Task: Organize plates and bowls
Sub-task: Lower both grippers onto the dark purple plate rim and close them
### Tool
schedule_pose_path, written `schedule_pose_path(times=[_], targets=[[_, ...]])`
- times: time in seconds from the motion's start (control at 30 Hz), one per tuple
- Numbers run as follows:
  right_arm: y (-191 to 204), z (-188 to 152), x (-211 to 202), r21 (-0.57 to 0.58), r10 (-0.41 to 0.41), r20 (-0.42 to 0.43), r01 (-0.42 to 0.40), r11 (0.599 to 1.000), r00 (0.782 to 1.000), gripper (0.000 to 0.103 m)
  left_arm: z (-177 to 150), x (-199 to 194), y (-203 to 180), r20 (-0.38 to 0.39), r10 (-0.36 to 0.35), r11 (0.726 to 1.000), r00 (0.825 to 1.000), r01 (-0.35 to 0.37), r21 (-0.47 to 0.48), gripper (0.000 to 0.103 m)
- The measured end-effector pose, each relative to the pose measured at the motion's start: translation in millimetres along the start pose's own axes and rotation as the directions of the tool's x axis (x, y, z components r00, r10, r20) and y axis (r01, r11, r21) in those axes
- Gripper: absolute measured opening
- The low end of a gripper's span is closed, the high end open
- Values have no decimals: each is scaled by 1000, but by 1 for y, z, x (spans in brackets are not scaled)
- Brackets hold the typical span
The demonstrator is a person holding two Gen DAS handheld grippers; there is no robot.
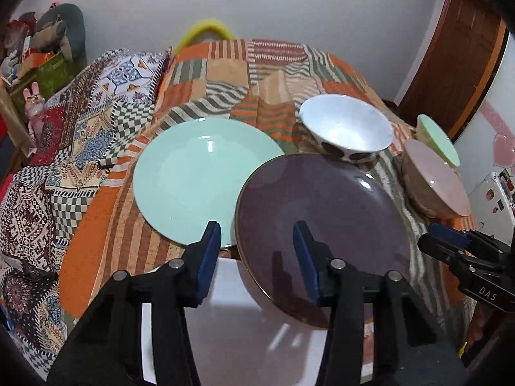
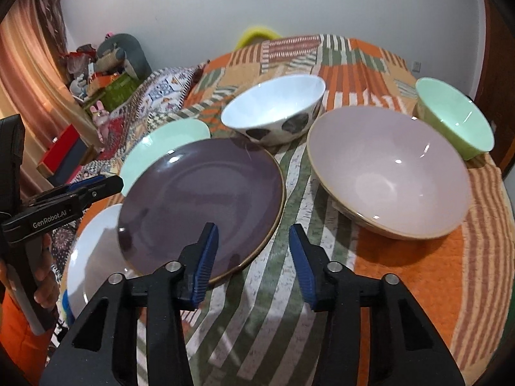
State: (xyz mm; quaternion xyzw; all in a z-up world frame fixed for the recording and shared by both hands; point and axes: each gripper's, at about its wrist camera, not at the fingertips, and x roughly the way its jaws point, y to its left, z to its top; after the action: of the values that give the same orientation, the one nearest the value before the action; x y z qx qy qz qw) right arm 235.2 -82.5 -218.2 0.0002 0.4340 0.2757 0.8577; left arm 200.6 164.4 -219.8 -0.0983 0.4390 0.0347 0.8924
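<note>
Both hand-held grippers hover with fingers spread and nothing between them: the left hand-held gripper [image 1: 257,234] over the near-left rim of the purple plate [image 1: 322,225], the right hand-held gripper [image 2: 254,241] just off its near-right edge. That plate lies on the bed [image 2: 402,273], overlapping a white plate [image 1: 231,305] and a mint plate [image 1: 193,177]; the left looks nearer.

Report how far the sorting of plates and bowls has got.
Nothing looks sorted yet. The purple plate overlaps the mint plate and white plate; the spotted bowl, pink bowl and green bowl stand separately. Both the left claw and right claw are empty, above the purple plate's rim. All stacking remains.
</note>
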Motion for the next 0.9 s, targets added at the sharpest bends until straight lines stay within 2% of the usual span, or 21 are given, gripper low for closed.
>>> schedule_pose_path(times=[0.07,0.17,0.37,0.47,0.57,0.63,0.67,0.9], targets=[[-1,1,7,3,-5,-20,5,1000,1000,37,2,8,3,-11,8,1000,1000,-8,-7,45],[-3,2,16,16,-9,-49,10,1000,999,33,5,22,9,-45,-25,999,999,24,-24,43],[-6,3,24,36,-11,-74,14,999,997,31,8,40,15,-87,-42,998,995,38,-48,36],[-5,5,27,28,-19,-89,22,999,996,31,9,46,16,-100,-66,996,993,59,-68,25],[-5,5,31,23,-24,-100,26,999,995,31,9,50,17,-99,-85,993,991,77,-85,22],[-6,6,34,26,-27,-99,30,999,995,27,9,50,16,-96,-81,994,992,73,-87,22],[-7,7,35,25,-39,-99,41,999,994,22,9,50,15,-95,-78,994,992,70,-86,22],[-11,8,30,71,-12,-95,18,997,995,18,6,45,16,-113,-76,994,991,66,-93,22]])
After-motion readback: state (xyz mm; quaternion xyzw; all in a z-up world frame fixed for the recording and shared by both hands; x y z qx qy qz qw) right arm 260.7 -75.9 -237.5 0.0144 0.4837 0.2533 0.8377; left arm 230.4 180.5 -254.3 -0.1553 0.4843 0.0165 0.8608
